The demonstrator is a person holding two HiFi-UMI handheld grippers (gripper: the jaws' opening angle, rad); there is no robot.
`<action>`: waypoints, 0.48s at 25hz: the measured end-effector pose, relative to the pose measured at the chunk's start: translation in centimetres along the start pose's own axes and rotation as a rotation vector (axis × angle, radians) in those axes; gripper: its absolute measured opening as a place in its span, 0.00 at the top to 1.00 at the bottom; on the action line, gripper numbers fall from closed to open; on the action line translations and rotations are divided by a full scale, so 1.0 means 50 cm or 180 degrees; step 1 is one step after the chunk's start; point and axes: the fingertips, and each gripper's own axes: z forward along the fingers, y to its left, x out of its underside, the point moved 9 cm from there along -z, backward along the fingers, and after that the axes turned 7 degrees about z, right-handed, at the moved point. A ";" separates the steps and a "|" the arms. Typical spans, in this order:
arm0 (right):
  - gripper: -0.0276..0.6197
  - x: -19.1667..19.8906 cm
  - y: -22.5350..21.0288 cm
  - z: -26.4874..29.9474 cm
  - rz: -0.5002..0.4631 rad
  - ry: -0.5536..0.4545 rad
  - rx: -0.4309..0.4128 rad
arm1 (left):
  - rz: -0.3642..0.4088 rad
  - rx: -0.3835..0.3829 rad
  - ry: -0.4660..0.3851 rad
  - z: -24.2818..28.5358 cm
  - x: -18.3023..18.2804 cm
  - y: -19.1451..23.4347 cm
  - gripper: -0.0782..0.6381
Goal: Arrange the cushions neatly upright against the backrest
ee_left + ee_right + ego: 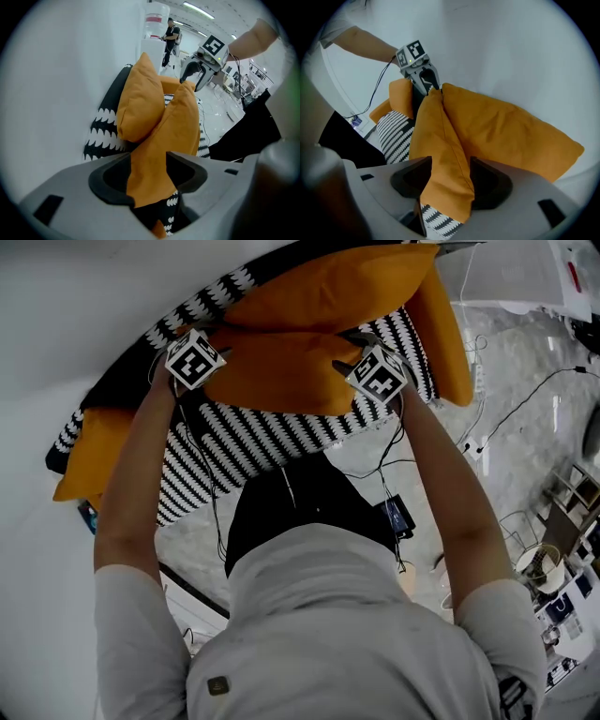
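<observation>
- The left gripper (147, 174) has its jaws spread wide. One corner of the front cushion (176, 126), orange fabric, hangs loose in the gap; the pads do not clamp it.
- The right gripper (447, 180) has its jaws just as wide apart. The opposite corner of the same cushion lies between them, its seam running down the gap, and it is not pinched either.
- In the head view each gripper sits at one end of the front cushion, and both point steeply down.
- The front cushion stands on its long edge on the sofa seat (253, 442), which has a black-and-white pattern. It leans back against the rear cushion (337, 287).
- The rear cushion, also orange, stands behind it and touches it. It rests against the patterned backrest (211, 296) and the white wall (75, 324).
- A third orange cushion (450, 329) stands at the right end of the sofa, just beside the rear cushion.
- A fourth orange cushion (94, 451) lies at the left end, well apart from the pair.
- Thin cables (525, 399) trail across the pale floor (516, 456) to the right of the sofa.
</observation>
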 end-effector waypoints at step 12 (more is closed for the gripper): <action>0.62 0.016 0.000 0.099 -0.0069 0.0533 -0.0349 | 0.0052 0.0347 0.0265 0.073 0.018 0.028 0.56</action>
